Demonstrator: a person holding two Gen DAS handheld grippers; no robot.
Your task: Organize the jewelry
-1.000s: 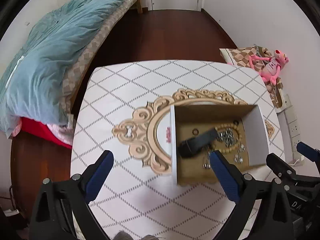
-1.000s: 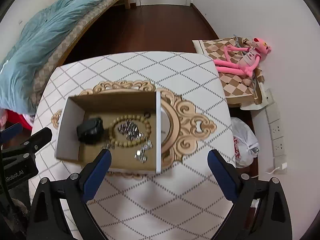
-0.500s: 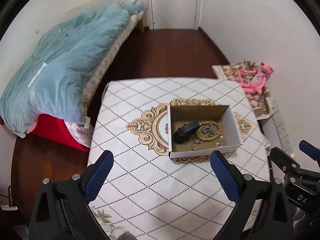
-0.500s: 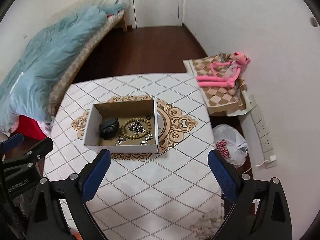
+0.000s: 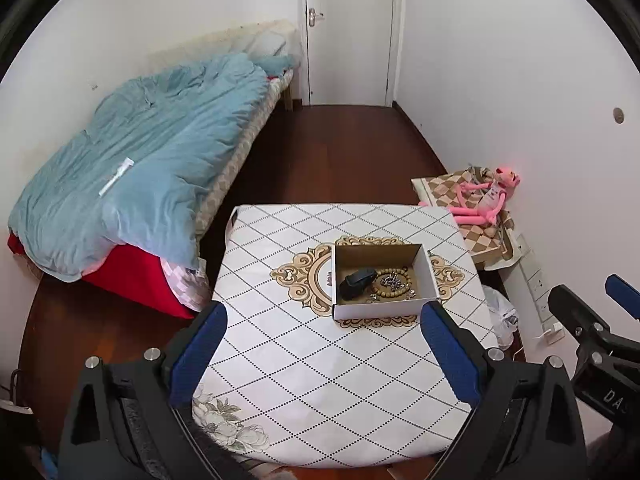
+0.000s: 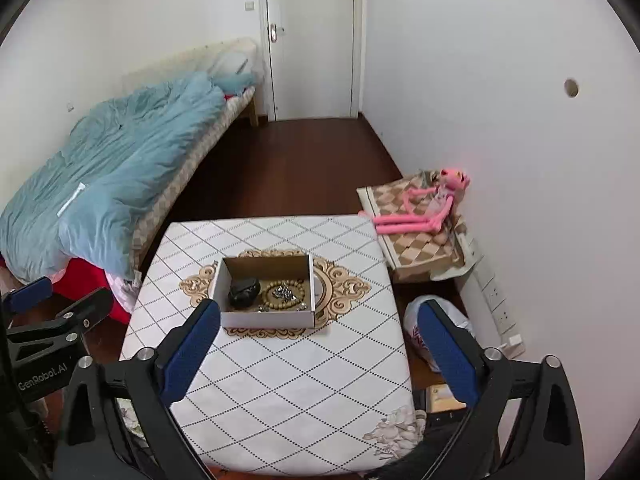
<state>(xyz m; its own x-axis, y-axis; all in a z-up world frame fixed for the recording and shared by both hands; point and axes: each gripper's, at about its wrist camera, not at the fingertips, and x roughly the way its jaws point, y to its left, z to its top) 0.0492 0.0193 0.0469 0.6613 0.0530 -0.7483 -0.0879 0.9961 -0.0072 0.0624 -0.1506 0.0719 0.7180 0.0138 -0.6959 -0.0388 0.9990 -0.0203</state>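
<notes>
A white cardboard box (image 5: 427, 270) (image 6: 224, 276) stands on the patterned table (image 5: 304, 360) (image 6: 280, 368). Inside lie a black watch (image 5: 355, 282) (image 6: 244, 291), a wooden bead bracelet (image 5: 405, 287) (image 6: 269, 299) and small silver pieces (image 5: 390, 280) (image 6: 283, 291). My left gripper (image 5: 324, 320) is open and empty, high above and back from the box. My right gripper (image 6: 318, 320) is open and empty, likewise far back from the box. The right gripper shows at the right edge of the left wrist view (image 5: 608, 304), the left gripper at the left edge of the right wrist view (image 6: 48, 300).
A bed with a blue duvet (image 5: 140, 168) (image 6: 104, 176) stands left of the table. A pink plush toy (image 5: 484, 200) (image 6: 424, 208) lies on a checkered cushion at the right wall. A white plastic bag (image 6: 420, 320) sits on the floor. A closed door (image 5: 348, 32) is at the back.
Both grippers have pulled up and back from just above the box, so the whole table and room now show. Both stay open and empty.
</notes>
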